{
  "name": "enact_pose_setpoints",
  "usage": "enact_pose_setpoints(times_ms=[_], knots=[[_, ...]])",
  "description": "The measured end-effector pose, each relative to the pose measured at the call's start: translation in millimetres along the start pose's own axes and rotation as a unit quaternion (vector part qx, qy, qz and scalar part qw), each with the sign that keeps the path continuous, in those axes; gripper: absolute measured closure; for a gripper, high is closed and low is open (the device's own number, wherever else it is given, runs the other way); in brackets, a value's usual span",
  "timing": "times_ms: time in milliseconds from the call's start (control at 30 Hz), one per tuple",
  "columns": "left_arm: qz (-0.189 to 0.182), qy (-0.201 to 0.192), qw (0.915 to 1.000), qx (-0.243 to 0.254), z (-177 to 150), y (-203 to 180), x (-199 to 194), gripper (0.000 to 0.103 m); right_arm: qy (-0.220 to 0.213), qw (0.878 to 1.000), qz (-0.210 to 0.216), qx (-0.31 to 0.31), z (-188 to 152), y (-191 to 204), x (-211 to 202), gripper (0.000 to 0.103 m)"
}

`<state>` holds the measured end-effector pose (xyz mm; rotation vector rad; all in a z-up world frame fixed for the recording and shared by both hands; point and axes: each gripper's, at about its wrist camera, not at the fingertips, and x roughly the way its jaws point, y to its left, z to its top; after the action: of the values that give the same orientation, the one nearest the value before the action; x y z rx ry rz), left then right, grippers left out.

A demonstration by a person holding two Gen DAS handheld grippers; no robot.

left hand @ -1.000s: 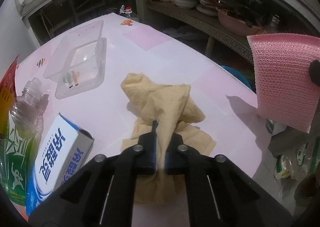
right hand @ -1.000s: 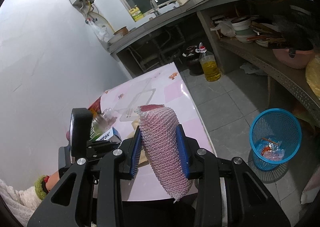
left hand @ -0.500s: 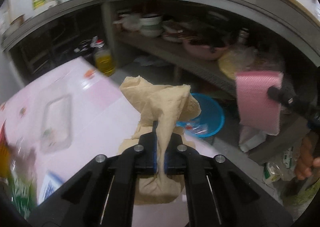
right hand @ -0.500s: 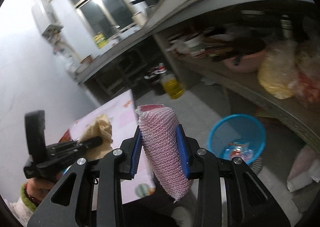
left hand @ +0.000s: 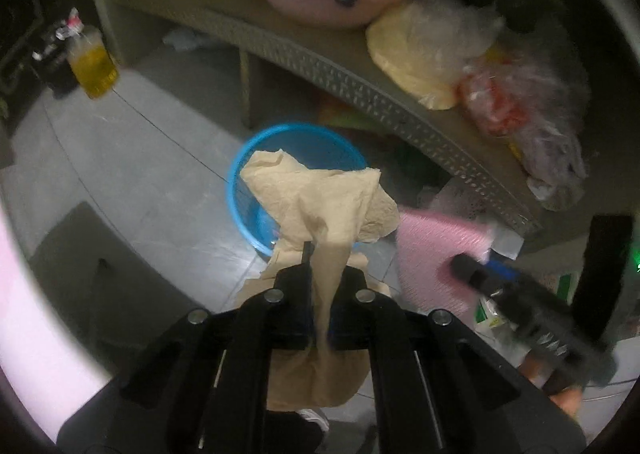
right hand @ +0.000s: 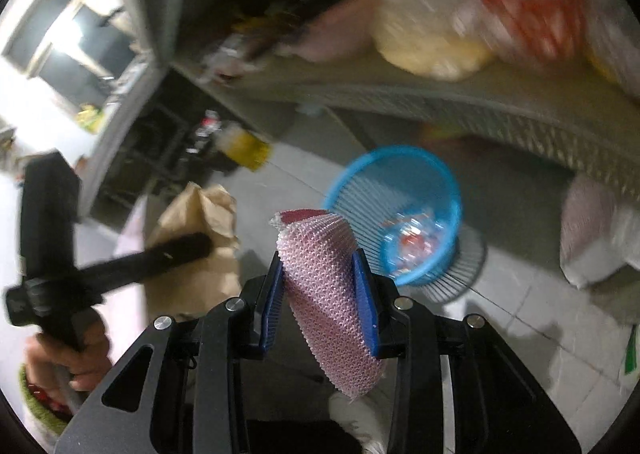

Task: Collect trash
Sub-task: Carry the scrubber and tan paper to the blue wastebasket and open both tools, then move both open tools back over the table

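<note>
My left gripper (left hand: 325,266) is shut on a crumpled tan paper towel (left hand: 320,198) and holds it in the air, in front of a blue plastic wastebasket (left hand: 256,158) on the grey tiled floor. My right gripper (right hand: 322,278) is shut on a pink mesh foam sleeve (right hand: 324,274), held above the floor to the left of the same wastebasket (right hand: 432,190), which has some wrappers inside. The pink sleeve (left hand: 436,250) and right gripper also show at the right of the left wrist view. The paper towel (right hand: 200,250) and left gripper show at the left of the right wrist view.
A low woven shelf (left hand: 360,86) behind the basket carries a pink bowl (left hand: 320,2) and plastic bags (left hand: 432,50). A bottle of yellow oil (left hand: 94,66) stands on the floor at the left. The pink table edge (left hand: 24,318) is at the far left.
Both grippers have swung away from the table and down toward the floor, carrying the paper towel and the pink sleeve. The blue wastebasket is now much closer.
</note>
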<state>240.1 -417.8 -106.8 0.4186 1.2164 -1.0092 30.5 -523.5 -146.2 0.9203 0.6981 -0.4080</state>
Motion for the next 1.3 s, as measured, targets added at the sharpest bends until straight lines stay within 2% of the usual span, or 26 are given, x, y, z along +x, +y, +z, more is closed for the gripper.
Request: enact_pose_setpoints(times_ms=[133,233,267,300,367,400,467,567,767,933,1067,1300], knots=[[-0.009,0.04,0.9989,-0.021,26.7,6.9,47.5,0.098,0.018,0.999,-0.025,0.041,11.7,-29.8,48.4,0.07],[-0.009,0.05,0.998,-0.037,47.4,14.7,73.5,0.091,0.015,0.997,-0.035,0.063,23.2,-42.1,78.5,0.07],[-0.008,0.053,0.9977,-0.041,52.2,16.9,80.5,0.079,0.008,0.997,-0.03,0.072,29.6,-45.6,89.3,0.068],[-0.006,0.055,0.9974,-0.046,54.8,19.8,84.4,0.06,0.002,0.997,-0.025,0.078,33.9,-46.5,95.7,0.067],[0.011,0.051,0.9967,-0.062,66.4,26.6,95.6,0.042,-0.01,0.996,-0.026,0.09,42.8,-53.9,115.4,0.061],[0.015,0.048,0.9966,-0.066,71.8,27.5,99.7,0.037,-0.011,0.995,-0.028,0.095,45.8,-58.5,125.4,0.055],[0.019,0.042,0.996,-0.077,76.8,33.7,100.4,0.034,-0.008,0.993,-0.049,0.106,49.7,-68.3,141.1,0.05],[0.013,0.034,0.9946,-0.098,76.4,39.9,95.5,0.032,-0.005,0.99,-0.06,0.128,46.2,-82.1,149.2,0.05],[0.009,0.004,0.9955,-0.094,69.6,40.1,66.4,0.031,-0.021,0.991,-0.071,0.115,28.2,-85.6,128.8,0.048],[-0.005,-0.025,0.9959,-0.086,55.9,36.9,26.4,0.031,-0.023,0.992,-0.082,0.092,14.8,-77.9,106.4,0.048],[-0.009,-0.058,0.9962,-0.064,29.8,27.6,-23.0,0.031,-0.01,0.994,-0.093,0.055,-6.5,-59.0,80.2,0.047],[0.018,-0.094,0.9954,-0.007,-41.7,7.5,-103.2,0.027,0.01,0.993,-0.116,-0.033,-54.6,-10.4,25.1,0.031]])
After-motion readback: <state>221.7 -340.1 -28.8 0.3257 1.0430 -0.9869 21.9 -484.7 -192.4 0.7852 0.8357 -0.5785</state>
